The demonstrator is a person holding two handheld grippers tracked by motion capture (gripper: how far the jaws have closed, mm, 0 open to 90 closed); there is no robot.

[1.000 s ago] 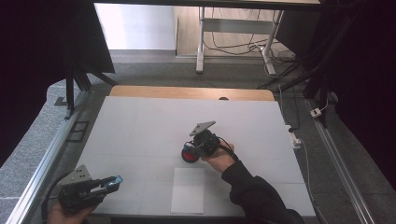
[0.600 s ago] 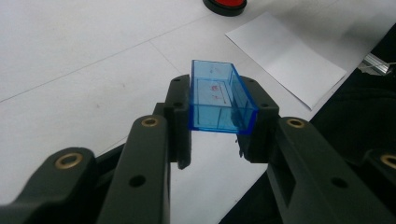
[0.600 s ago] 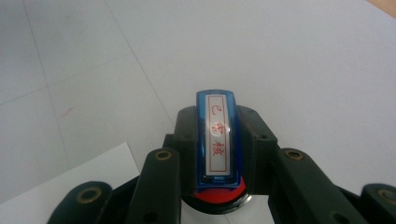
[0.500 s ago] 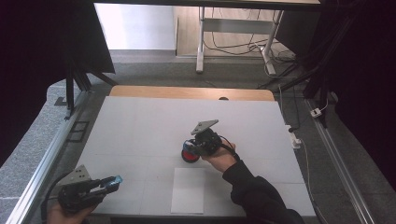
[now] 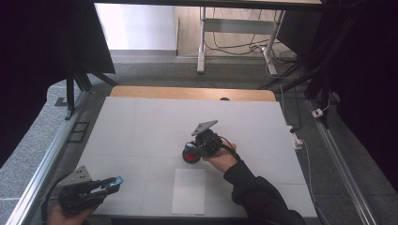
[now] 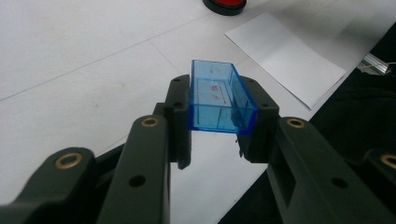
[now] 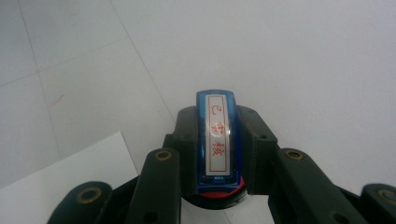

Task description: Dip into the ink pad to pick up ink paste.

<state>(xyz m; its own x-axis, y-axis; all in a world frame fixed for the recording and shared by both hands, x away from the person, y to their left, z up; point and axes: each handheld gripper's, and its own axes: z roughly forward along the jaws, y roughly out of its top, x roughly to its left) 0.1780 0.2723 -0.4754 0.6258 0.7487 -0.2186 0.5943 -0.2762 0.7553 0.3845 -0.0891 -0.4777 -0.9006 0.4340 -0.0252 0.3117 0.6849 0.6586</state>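
Beside paper sheet (image 5: 189, 191): stamp (image 7: 218, 140) clamped in right gripper (image 5: 202, 143), pressed onto red ink pad (image 5: 189, 155); blue cap (image 6: 219, 97) off, clamped in left gripper (image 5: 109, 183); stamping undone.

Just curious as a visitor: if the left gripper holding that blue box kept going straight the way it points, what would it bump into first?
Probably the white paper sheet; the red ink pad lies beyond, slightly aside. Depth is unclear.

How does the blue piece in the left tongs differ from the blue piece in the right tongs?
The cap in the left tongs is a hollow, clear blue shell, open towards the camera; the stamp in the right tongs is solid, with a white label in red characters. The cap hangs above bare table; the stamp sits over the red ink pad. Both are blue plastic, clamped between jaws.
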